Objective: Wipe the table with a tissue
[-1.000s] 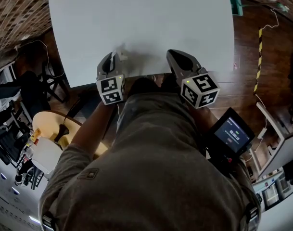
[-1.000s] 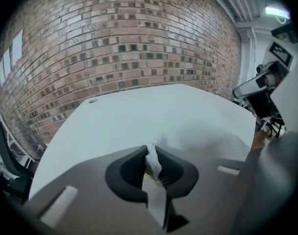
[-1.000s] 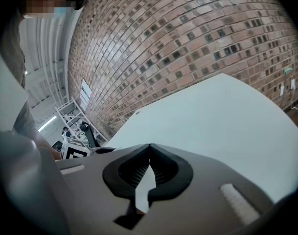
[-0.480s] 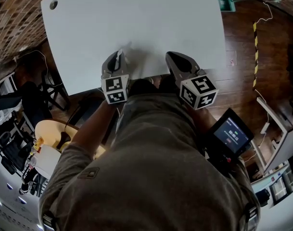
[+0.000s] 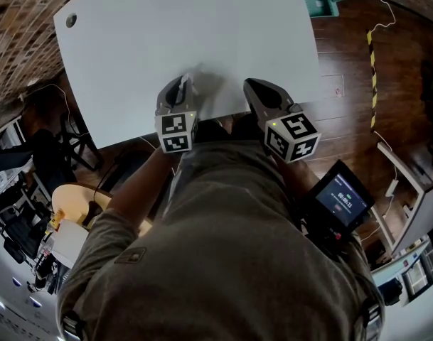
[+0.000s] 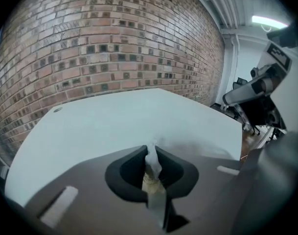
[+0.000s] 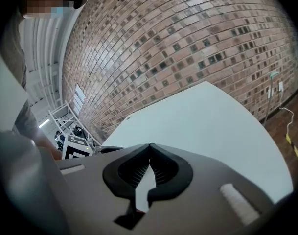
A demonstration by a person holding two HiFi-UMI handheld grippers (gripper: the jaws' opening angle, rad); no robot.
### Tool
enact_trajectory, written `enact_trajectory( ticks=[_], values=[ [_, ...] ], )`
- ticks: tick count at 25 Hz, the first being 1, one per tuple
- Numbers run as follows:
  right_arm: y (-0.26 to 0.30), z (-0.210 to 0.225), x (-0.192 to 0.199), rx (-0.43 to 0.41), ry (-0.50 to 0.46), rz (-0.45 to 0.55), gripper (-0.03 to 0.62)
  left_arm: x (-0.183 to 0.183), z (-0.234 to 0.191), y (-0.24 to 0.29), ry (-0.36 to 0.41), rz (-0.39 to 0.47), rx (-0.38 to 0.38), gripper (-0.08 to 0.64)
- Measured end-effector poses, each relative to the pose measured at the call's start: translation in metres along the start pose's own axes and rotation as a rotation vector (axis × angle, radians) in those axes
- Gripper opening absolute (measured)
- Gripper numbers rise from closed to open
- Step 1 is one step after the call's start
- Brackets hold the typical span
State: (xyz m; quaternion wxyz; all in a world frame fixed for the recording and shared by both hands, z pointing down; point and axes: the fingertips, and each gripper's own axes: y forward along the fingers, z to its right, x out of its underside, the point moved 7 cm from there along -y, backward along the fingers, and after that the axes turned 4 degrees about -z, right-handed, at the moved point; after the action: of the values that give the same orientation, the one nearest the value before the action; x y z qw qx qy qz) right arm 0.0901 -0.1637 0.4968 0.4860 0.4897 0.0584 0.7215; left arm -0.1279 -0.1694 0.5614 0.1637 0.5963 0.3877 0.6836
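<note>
The left claw (image 5: 182, 85) pinches the white tissue (image 6: 152, 165) at the bench's (image 5: 202, 27) near edge. It has slid a little toward the right claw (image 7: 149, 153), which is pressed together and empty. Wiping seems only just begun.

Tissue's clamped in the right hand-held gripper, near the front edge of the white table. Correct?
Wrong gripper. The tissue is clamped in the left hand-held gripper, as the left gripper view shows. The right hand-held gripper is shut on nothing in its own view. The rest holds: it is near the front edge of the white table.
</note>
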Motion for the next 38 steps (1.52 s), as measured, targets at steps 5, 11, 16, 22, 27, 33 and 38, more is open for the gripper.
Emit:
enact_trajectory(
  ticks=[5,11,16,22,27,33,38],
  values=[
    [-0.021,0.028,-0.012,-0.051,-0.013,-0.024,0.014,-0.004,0.014,-0.001,-0.039,-0.018,-0.090,0.026],
    [-0.011,0.027,-0.015,-0.126,-0.065,-0.063,0.014,0.015,-0.007,-0.026,-0.134,-0.050,-0.230,0.026],
    [-0.003,0.016,-0.017,-0.156,-0.088,-0.070,0.014,0.036,-0.020,-0.045,-0.163,-0.068,-0.290,0.026],
    [-0.002,-0.001,-0.011,-0.165,-0.113,-0.063,0.014,0.035,-0.020,-0.059,-0.189,-0.003,-0.280,0.026],
    [-0.015,-0.044,0.008,-0.149,-0.150,-0.016,0.014,0.041,-0.020,-0.101,-0.210,0.107,-0.223,0.026],
    [-0.035,-0.067,0.023,-0.118,-0.142,0.027,0.012,0.035,-0.009,-0.139,-0.233,0.210,-0.160,0.026],
    [-0.057,-0.098,0.044,-0.104,-0.167,0.058,0.012,0.047,-0.003,-0.183,-0.261,0.286,-0.125,0.026]
  ],
)
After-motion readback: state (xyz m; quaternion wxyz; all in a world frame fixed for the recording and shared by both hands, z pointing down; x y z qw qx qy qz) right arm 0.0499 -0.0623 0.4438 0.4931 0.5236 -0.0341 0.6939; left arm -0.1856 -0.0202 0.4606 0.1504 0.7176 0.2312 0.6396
